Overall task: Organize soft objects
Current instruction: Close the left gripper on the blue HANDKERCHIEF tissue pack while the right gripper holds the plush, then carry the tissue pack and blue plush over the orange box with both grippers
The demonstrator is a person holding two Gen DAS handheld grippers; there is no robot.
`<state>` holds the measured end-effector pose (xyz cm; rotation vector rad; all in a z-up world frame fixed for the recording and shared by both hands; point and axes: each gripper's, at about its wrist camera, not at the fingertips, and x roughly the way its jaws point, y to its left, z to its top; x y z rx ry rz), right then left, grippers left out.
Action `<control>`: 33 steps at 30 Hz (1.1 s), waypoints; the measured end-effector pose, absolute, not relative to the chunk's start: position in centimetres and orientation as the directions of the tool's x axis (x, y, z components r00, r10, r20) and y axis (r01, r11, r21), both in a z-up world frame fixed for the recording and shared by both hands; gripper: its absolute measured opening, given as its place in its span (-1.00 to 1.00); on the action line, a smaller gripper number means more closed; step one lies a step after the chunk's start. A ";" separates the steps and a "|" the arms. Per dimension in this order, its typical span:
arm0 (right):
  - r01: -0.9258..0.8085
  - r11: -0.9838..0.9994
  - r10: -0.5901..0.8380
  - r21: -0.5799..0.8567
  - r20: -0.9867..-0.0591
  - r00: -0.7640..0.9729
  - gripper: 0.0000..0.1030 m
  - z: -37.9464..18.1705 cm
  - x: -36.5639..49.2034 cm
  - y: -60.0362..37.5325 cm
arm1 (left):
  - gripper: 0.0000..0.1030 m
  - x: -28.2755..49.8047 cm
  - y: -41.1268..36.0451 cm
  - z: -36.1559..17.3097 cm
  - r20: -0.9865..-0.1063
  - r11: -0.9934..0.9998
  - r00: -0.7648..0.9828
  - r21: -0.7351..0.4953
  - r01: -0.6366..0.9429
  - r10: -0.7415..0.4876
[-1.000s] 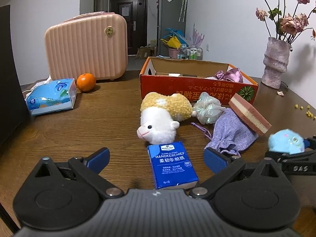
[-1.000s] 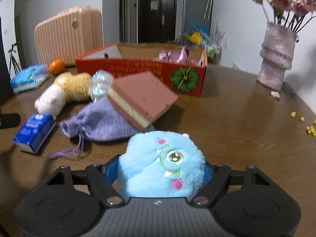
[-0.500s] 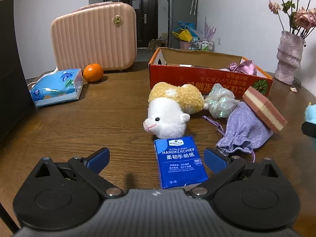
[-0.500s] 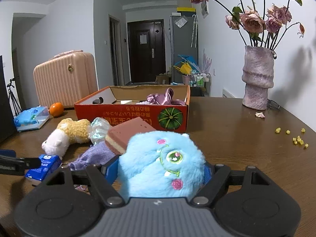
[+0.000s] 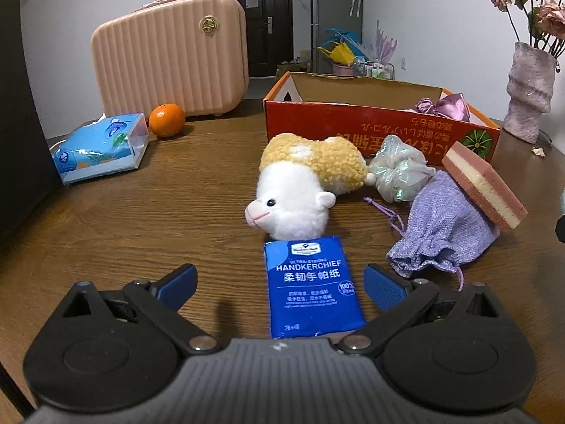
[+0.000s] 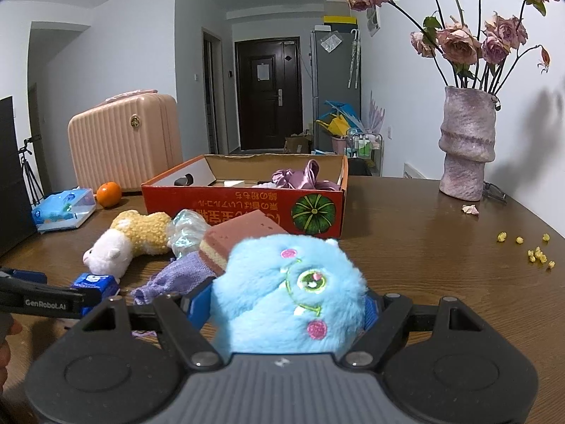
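Brown wooden table (image 5: 159,219) carries the clutter, with the orange cardboard box (image 6: 243,205) straight ahead of the right gripper (image 6: 287,304), whose jaws are clamped on the blue plush toy (image 6: 289,293). Nearer the left gripper (image 5: 279,279), whose jaws stand wide apart and empty, the blue handkerchief pack (image 5: 310,282) lies between them, long axis pointing away toward the box.

The bench (image 5: 141,219) is showing dark, faintly glossy wood grain. On it, just before the printed cardboard box (image 5: 370,130), the alpaca toy (image 5: 303,190) is looking woolly, the pouch (image 5: 448,226) coarsely woven, the handkerchief pack (image 5: 310,286) slick film. The sponge (image 5: 483,183) is appearing porous. The blue plush (image 6: 289,289) is looking fluffy between matt plastic tongs (image 6: 282,309).
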<state>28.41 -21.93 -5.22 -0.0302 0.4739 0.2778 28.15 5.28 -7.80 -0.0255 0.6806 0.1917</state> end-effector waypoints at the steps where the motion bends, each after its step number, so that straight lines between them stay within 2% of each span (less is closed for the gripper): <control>1: -0.271 0.962 0.257 0.035 -0.455 0.853 0.51 -5.3 28.4 -21.9 | 0.95 28.2 5.2 -7.8 -0.627 0.982 0.761 0.043 -0.182 0.168; 5: -0.270 0.962 0.256 0.035 -0.456 0.853 0.51 -5.3 28.4 -21.9 | 0.83 28.5 4.8 -8.2 -0.637 0.986 0.755 0.054 -0.161 0.158; 11: -0.270 0.962 0.253 0.030 -0.465 0.849 0.51 -5.5 28.6 -21.7 | 0.38 28.9 4.7 -8.7 -0.663 0.990 0.737 0.050 -0.131 0.131; 13: -0.270 0.962 0.253 0.030 -0.465 0.849 0.51 -5.5 28.6 -21.7 | 0.06 29.0 4.6 -8.9 -0.674 0.992 0.728 0.052 -0.118 0.122; 24: -0.269 0.963 0.253 0.032 -0.462 0.850 0.51 -5.5 28.6 -21.7 | 0.02 28.8 4.9 -8.8 -0.679 0.994 0.729 0.023 -0.105 0.093; 33: -0.265 0.964 0.249 0.028 -0.452 0.857 0.51 -5.5 28.4 -21.8 | 0.02 27.3 5.3 -7.1 -0.618 0.994 0.782 -0.007 -0.105 0.078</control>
